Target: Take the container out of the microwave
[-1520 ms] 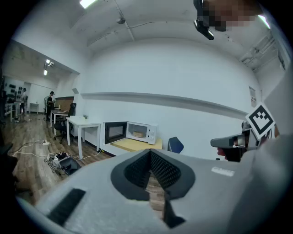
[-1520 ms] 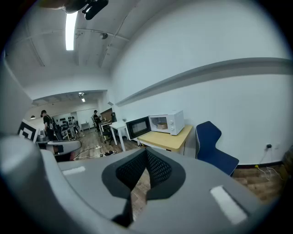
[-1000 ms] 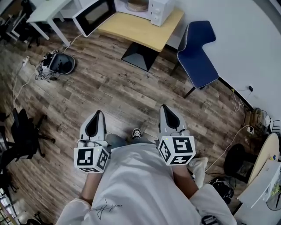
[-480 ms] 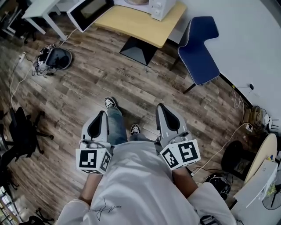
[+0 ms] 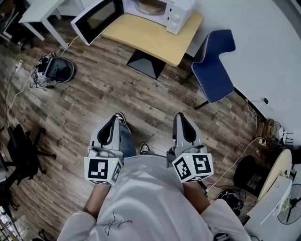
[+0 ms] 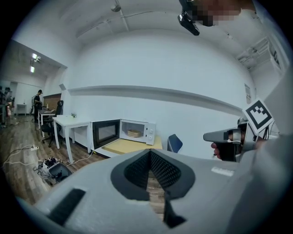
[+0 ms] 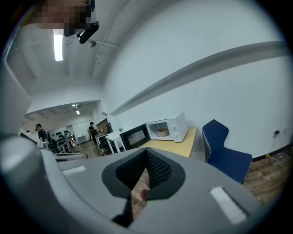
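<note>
My left gripper (image 5: pixel 112 123) and right gripper (image 5: pixel 181 120), fingers together and empty, are well apart from the open microwave (image 5: pixel 176 12) at top; container (image 5: pixel 146 5) not yet taken.

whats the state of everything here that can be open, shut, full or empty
microwave, door swung wide open
container, sitting inside the microwave
left claw, shut, empty
right claw, shut, empty
blue chair, unoccupied
</note>
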`<state>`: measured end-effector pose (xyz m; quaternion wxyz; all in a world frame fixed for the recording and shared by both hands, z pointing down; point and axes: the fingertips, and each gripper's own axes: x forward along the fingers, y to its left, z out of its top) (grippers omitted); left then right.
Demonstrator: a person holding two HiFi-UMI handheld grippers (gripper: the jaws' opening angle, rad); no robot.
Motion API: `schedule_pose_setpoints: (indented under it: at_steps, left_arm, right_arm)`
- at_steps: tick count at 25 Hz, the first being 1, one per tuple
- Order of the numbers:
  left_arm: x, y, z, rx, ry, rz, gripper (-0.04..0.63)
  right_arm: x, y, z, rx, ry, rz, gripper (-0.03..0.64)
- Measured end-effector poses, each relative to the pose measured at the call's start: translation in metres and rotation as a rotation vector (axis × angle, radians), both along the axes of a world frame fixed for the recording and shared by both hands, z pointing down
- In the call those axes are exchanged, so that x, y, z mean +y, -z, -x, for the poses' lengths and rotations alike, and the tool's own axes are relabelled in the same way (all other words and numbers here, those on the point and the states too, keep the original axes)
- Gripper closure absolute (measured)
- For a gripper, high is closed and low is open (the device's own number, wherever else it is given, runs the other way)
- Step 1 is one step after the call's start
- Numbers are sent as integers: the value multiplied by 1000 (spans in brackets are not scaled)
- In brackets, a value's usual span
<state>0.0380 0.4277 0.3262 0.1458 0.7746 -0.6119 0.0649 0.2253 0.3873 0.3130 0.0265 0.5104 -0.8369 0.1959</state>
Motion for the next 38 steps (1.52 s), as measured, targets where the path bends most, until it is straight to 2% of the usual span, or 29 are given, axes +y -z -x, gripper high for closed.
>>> schedule_pose_setpoints:
  at_steps: [9,13,18,24,31,38]
  left_arm:
    - [-67,5,61,3,-41,26,601]
    - [-91,-6,98,14,-42,81,601]
    - [-124,-19,145,-3,-34,120,603]
    - [-158,-15,181,-1,-60,115,601]
    - [-178,-23,216,0,-75,136,601]
    - [-179,-42,220,31,-93,202,603]
  right_arm:
    - [-72,-7,64,86,-79,94,611]
    - [-99,-5,102,126,-70,106,611]
    - [-132,-1,147,135,-54,103,611]
    - [-167,5,192,133,-63,63,611]
    - [-186,-1,245,96,15,63,609]
    - [-185,-16,273,123,137,91,607]
